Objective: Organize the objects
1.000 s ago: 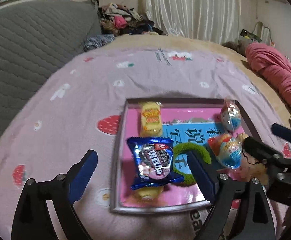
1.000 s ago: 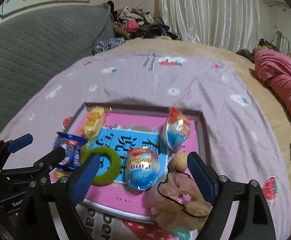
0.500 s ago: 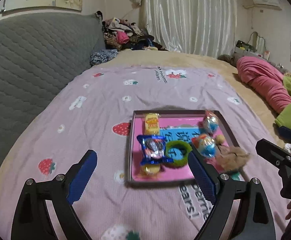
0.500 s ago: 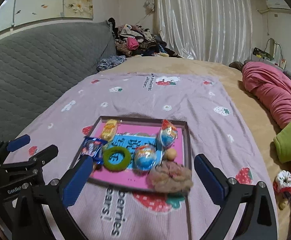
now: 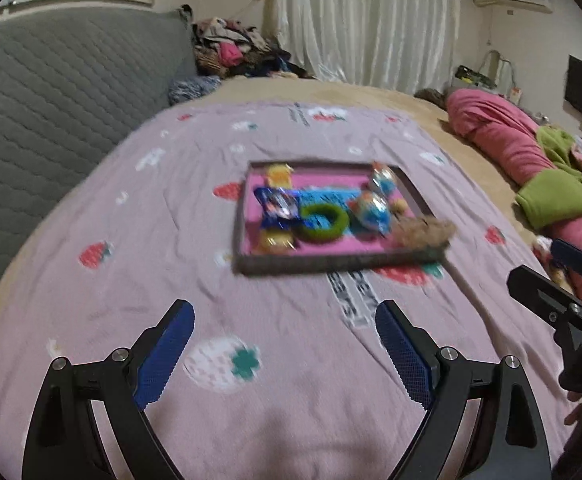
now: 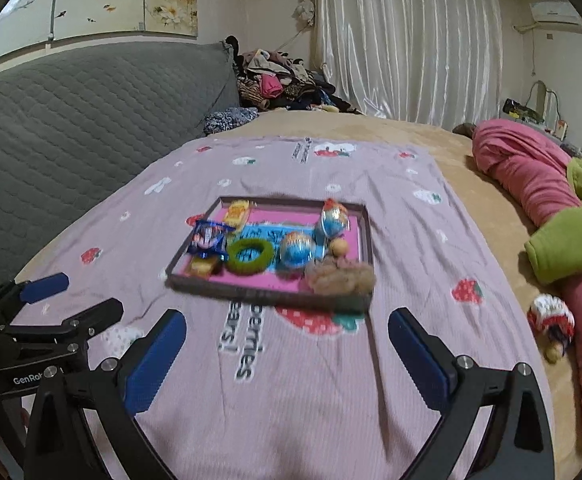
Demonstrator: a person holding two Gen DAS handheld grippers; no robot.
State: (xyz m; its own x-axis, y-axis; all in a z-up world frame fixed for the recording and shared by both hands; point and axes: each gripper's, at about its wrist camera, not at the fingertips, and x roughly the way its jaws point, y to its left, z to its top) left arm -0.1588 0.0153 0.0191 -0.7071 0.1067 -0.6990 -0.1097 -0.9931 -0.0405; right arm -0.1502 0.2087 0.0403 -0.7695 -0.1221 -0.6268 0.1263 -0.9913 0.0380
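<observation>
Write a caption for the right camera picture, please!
Open right gripper above a pink blanket, facing a tray of snacks and a green ring.

Left gripper [image 5: 283, 344] at bottom of frame, blue-padded fingers [image 5: 167, 348] spread wide, nothing between them, above a pink strawberry-print bedspread [image 5: 163, 272]. Shallow tray [image 5: 331, 264] ahead, well apart from the fingertips, view blurred. Inside: blue snack packet [image 5: 277, 208], green ring [image 5: 323, 222], two foil-wrapped eggs [image 5: 373, 208], yellow packets [image 5: 279, 174]. Brown furry item [image 5: 425, 232] on tray's near right corner. Right gripper [image 5: 559, 292] partly in frame at right edge; opening not discernible.
</observation>
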